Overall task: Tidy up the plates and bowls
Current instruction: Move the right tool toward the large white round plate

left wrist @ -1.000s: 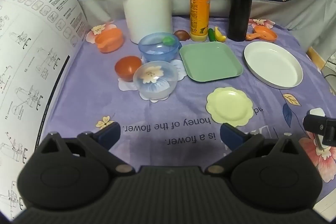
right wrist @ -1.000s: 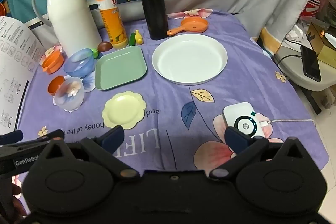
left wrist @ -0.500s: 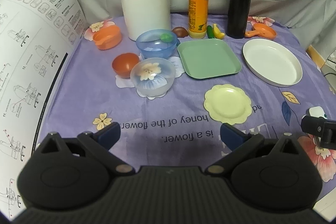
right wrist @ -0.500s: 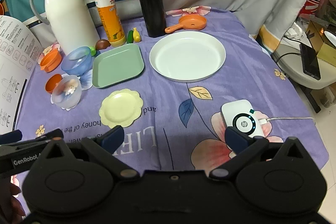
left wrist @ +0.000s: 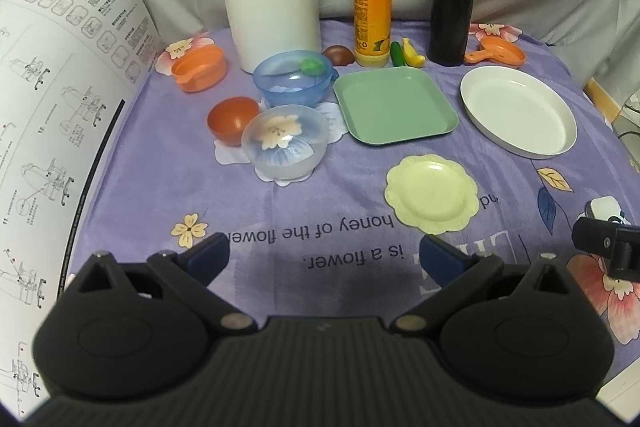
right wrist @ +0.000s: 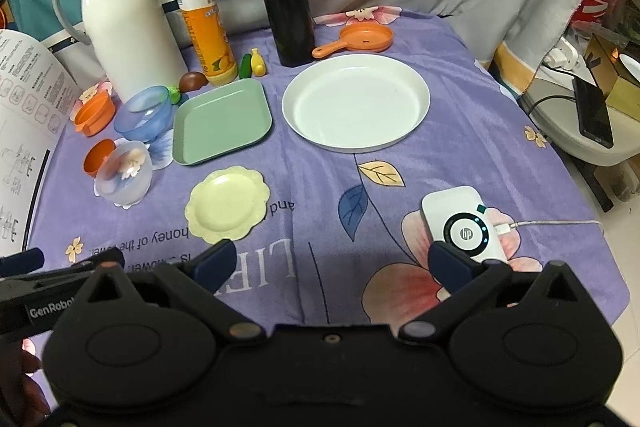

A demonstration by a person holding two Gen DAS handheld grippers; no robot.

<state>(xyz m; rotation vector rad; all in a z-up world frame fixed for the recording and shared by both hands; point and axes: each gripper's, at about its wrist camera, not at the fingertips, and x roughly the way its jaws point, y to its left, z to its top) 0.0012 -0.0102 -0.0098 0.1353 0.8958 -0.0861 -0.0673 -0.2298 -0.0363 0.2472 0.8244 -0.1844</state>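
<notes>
Plates and bowls sit apart on the purple cloth [right wrist: 460, 131] — left gripper [left wrist: 324, 253] and right gripper [right wrist: 332, 261] both wide open, holding nothing.

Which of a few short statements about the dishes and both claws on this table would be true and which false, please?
1. Both the left claw and the right claw are open and empty. True.
2. The yellow scalloped plate is stacked on the green square plate. False: it lies apart on the cloth, nearer the claws.
3. The white round plate has nothing on it. True.
4. The clear bowl sits inside the blue bowl. False: it stands in front of it.
</notes>
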